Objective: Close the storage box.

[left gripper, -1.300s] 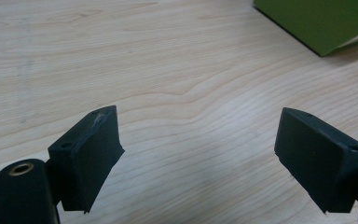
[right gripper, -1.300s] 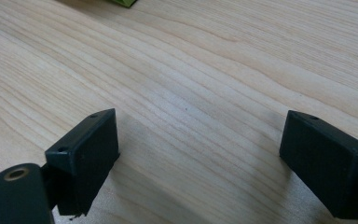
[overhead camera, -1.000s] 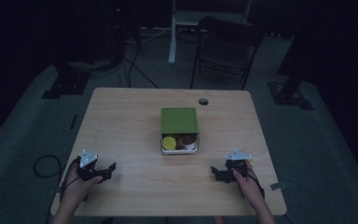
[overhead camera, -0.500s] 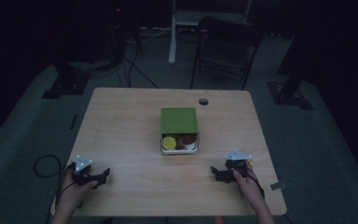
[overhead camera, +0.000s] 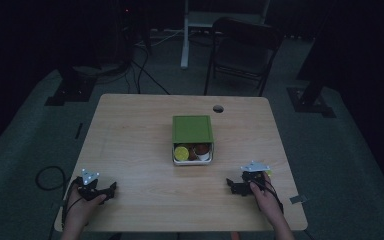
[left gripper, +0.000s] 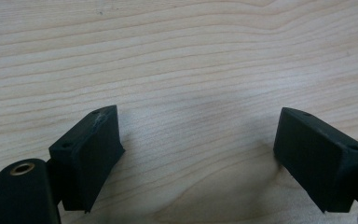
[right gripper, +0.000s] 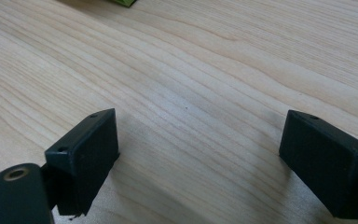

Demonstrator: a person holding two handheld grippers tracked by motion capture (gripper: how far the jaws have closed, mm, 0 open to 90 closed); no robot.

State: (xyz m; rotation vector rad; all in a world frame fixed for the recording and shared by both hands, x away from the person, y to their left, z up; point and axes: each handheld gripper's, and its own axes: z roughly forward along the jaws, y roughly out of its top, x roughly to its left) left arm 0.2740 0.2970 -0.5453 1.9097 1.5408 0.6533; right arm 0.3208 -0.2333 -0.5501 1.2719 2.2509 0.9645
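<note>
A white lunch box [overhead camera: 192, 159] sits at the middle of the wooden table [overhead camera: 140, 135], its green lid [overhead camera: 192, 128] slid back so the near part is uncovered. Inside I see a yellow round item [overhead camera: 181, 152] and reddish-brown food [overhead camera: 201, 149]. My left gripper [overhead camera: 109, 190] rests near the front left corner, open, with bare wood between its jaws; it is also seen close up [left gripper: 198, 140]. My right gripper [overhead camera: 231, 186] lies near the front right, open and empty, its jaws spread over the wood [right gripper: 200, 140]. A green lid corner [right gripper: 121, 2] peeks in at the top.
A round cable hole [overhead camera: 218, 108] is in the table's far edge. A folding chair [overhead camera: 240, 50] and a white stand [overhead camera: 190, 30] are behind the table. Cables [overhead camera: 45, 177] trail on the floor at the left. A small tag [overhead camera: 298, 199] lies by the right front corner.
My left gripper has slid toward the front left corner of the table. The right gripper and the lunch box have stayed put.
</note>
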